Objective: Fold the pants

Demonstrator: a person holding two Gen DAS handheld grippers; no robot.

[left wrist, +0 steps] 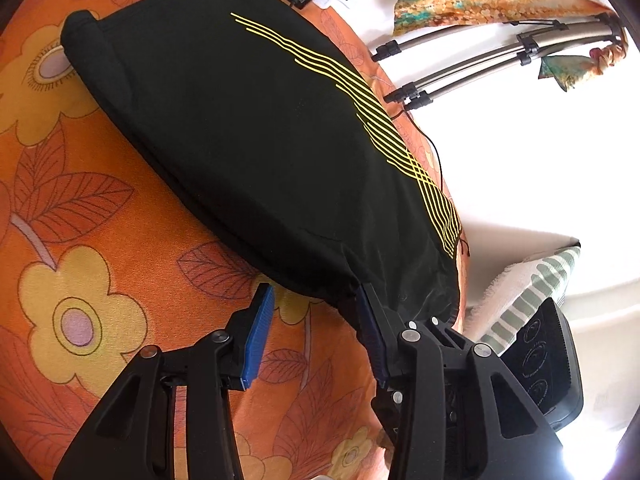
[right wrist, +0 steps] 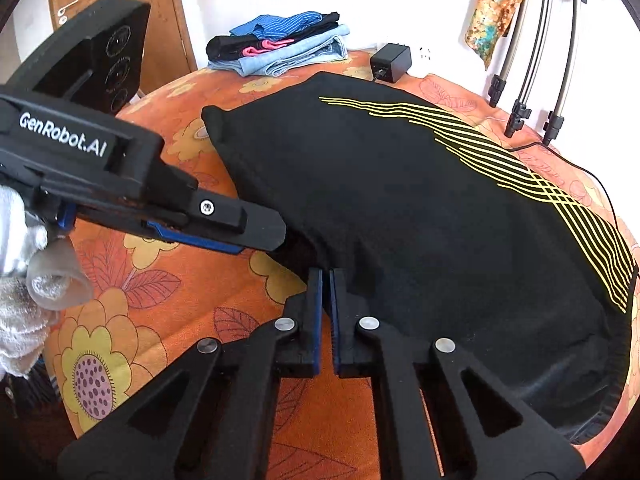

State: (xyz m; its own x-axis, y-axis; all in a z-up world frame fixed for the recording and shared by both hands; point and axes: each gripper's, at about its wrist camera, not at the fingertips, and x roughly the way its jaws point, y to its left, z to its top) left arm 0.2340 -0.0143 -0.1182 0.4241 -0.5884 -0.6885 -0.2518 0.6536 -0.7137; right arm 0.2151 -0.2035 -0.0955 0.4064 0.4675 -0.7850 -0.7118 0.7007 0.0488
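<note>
Right gripper [right wrist: 326,280]: nearest to its own camera. The jaws are pressed almost together on the near edge of the black pants [right wrist: 420,216], so it seems to pinch the cloth there; only a thin slit shows between the blue pads [right wrist: 318,312].
Left gripper [left wrist: 316,308]: its jaws stand wide apart. One blue pad is free above the bedcover; the other touches or goes under the near corner of the pants, I cannot tell which. It holds nothing yet.
Left gripper in the right view [right wrist: 256,236]: it points to the same near edge, just beside the right gripper.
Pants: they lie flat on the orange flowered bedcover [left wrist: 100,280], in one long dark shape with yellow lines [left wrist: 360,92] along the far side. I judge they are already doubled leg on leg.
Step in hand: taking hold of the near end with both tools, for the next fold.
Next move: the left jaws must close on the cloth edge; then both should lift together and carry this end toward the far end, keeping the edge straight.
Farther back: a black adapter [right wrist: 392,62], a stack of folded clothes [right wrist: 280,46], tripod legs [right wrist: 520,92].
</note>
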